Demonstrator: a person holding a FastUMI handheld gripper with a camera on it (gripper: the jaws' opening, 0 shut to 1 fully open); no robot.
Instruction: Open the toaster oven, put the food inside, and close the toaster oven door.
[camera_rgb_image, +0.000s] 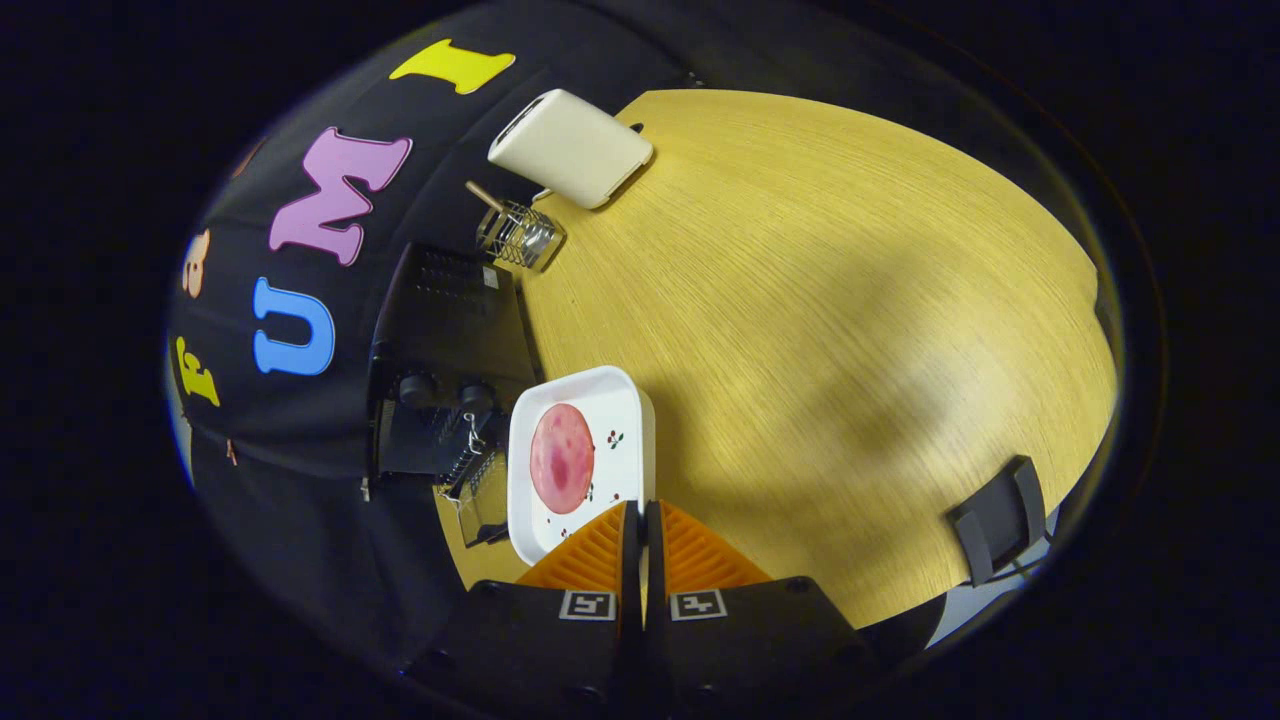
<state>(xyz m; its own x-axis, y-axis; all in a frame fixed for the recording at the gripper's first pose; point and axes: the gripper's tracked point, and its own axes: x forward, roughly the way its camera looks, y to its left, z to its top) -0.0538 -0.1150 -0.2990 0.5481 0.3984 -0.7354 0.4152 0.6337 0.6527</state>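
Gripper view showed the gripper (641, 512) with fingers nearly closed over the near edge of a white square plate (620, 400) carrying a round pink ham slice (562, 457), beside the black toaster oven (440, 360), its door (480, 495) open, on the wooden table (820, 330).

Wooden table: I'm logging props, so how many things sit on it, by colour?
Black: 2, the black toaster oven and black stand.
White: 1, the white square plate beside the fingers.
Cream: 1, the cream box.
Clear: 1, the glass jar.
Total: 5
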